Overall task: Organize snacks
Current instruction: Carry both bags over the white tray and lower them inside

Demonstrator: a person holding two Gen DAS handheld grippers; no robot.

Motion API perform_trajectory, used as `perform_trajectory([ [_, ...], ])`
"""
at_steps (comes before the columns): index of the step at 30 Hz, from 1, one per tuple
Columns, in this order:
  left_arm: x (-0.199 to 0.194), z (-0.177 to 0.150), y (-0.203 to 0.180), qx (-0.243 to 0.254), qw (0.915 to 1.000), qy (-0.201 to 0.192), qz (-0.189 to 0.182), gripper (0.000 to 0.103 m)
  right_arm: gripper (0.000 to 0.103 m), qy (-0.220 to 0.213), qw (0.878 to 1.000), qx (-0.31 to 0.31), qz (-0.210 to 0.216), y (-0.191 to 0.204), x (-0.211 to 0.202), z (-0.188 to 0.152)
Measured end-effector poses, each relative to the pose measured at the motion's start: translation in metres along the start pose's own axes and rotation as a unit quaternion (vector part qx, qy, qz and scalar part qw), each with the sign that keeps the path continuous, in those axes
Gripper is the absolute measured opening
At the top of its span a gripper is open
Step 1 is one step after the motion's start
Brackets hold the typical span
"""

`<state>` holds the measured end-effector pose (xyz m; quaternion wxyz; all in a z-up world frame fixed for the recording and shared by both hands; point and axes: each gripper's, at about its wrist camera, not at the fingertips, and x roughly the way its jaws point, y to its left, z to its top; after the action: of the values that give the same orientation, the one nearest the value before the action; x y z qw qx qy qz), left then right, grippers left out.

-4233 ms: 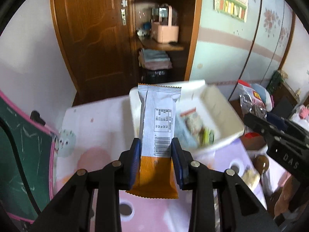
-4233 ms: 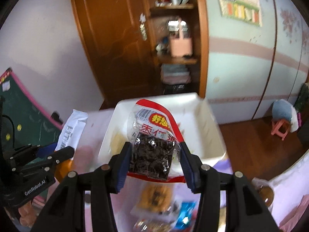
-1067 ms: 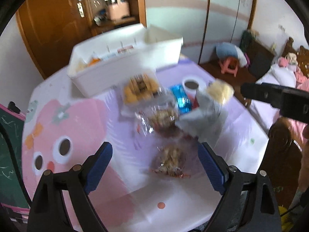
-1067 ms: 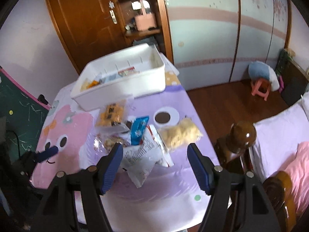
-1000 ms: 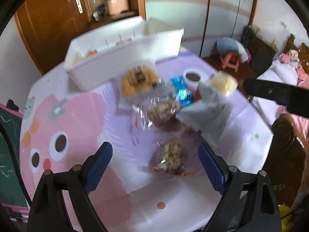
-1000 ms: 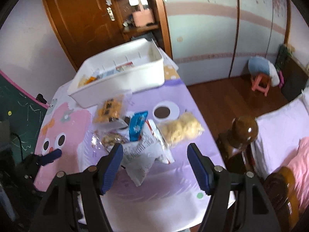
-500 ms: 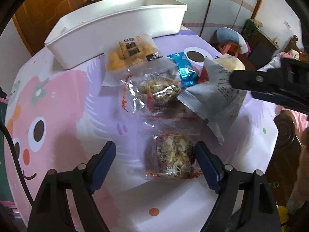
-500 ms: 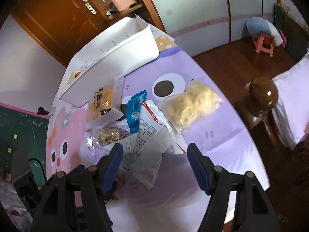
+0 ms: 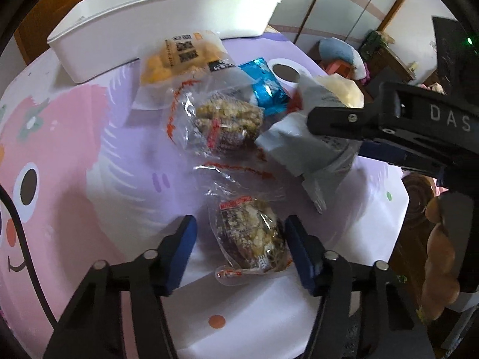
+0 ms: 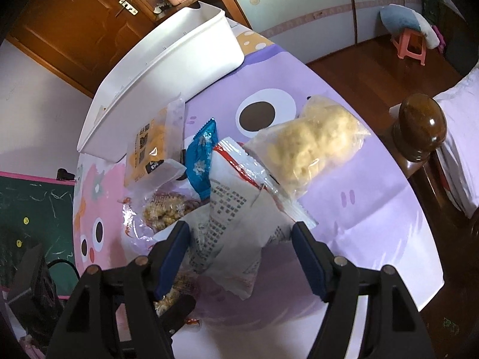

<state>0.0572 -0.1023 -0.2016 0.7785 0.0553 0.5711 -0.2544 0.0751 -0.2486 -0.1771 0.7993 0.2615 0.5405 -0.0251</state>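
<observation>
From my left hand's view, the white letters "DAS" stand on the black body of my right gripper (image 9: 344, 131). The orange snack pack (image 9: 179, 55) carries a printed label with a square code, too small for me to read. The grey-white bag (image 10: 227, 227) bears rows of fine print that I cannot make out.

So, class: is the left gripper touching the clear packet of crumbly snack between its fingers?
Cannot tell. In the left wrist view the left gripper is closing around the snack packet; a gap shows on the left, the right pad looks borderline.
</observation>
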Motion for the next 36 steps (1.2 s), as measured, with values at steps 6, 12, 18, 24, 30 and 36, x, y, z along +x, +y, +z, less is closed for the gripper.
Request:
perform_trajectory([
  [6,-0.001,-0.002,-0.006,0.012,0.9999,0.002,-0.01,0.041,0.067,0.031,0.999,0.0,0.033,0.004,0.013,-0.008],
  [12,-0.001,-0.001,0.003,-0.013,0.9996,-0.001,-0.024,0.039,0.045,0.02,0.998,-0.041,0.036,0.018,0.006,-0.013],
  [18,-0.017,-0.005,0.021,-0.04,0.9989,-0.023,-0.011,0.039,0.044,-0.004,0.997,-0.059,0.057,0.026,-0.011,-0.017],
  [24,-0.076,0.01,0.045,-0.074,0.9933,-0.089,-0.002,0.038,0.044,-0.053,0.991,-0.093,0.075,0.044,-0.049,-0.003],
  [30,-0.147,0.068,0.061,-0.079,0.9822,-0.166,0.037,0.038,0.044,-0.124,0.979,-0.143,0.079,0.079,-0.095,0.035],
  [36,-0.193,0.144,0.06,-0.051,0.9677,-0.226,0.1,0.038,0.044,-0.2,0.96,-0.183,0.067,0.122,-0.133,0.09],
])
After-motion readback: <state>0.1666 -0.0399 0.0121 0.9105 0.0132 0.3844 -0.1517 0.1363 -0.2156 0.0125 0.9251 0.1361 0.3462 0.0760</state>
